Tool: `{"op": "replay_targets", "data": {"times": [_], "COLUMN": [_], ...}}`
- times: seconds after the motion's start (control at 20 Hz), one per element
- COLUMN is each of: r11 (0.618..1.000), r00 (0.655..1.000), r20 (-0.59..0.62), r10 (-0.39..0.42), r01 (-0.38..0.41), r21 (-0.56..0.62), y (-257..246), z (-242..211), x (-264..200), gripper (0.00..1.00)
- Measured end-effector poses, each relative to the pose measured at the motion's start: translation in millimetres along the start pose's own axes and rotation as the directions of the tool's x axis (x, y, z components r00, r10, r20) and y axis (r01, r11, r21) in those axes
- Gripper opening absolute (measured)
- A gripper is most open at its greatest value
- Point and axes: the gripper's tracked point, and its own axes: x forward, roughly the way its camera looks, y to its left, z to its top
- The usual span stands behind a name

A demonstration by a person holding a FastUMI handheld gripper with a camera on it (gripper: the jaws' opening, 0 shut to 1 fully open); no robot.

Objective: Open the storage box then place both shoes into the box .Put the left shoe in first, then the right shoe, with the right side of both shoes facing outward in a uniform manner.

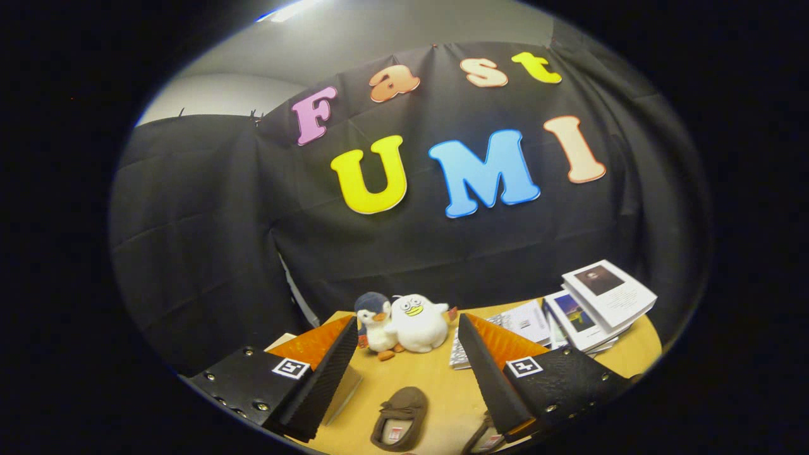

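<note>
My gripper (404,332) is open, its two black and orange fingers spread wide with nothing between them. It hangs above a wooden table (436,379). Below and between the fingers lies a brown slipper-like shoe (399,418), sole side down, its opening showing a label. A second brown shoe (483,437) peeks out just beside the right finger (490,373), mostly hidden by it. A pale flat edge (344,395) shows just behind the left finger (322,379); I cannot tell whether it belongs to the storage box.
Two plush toys, a grey penguin (374,322) and a white round bird (417,322), stand at the table's far edge beyond the fingers. Stacked books (603,300) and loose papers (521,322) lie on the table beyond the right finger. Black cloth walls the booth behind.
</note>
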Motion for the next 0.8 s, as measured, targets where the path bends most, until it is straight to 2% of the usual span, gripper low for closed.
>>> {"op": "replay_targets", "data": {"times": [0.2,0.4,0.6,0.8], "r11": [0.982,0.943,0.88,0.813], "r00": [0.984,0.945,0.882,0.806], "r20": [-0.11,-0.202,-0.289,-0.364], "r10": [0.138,0.257,0.372,0.467], "r01": [-0.121,-0.199,-0.235,-0.229], "r21": [0.146,0.268,0.413,0.536], "y": [29,55,84,109], "z": [-40,-78,-120,-164], "x": [21,41,56,71], "gripper": [0.99,0.99,0.96,0.96]}}
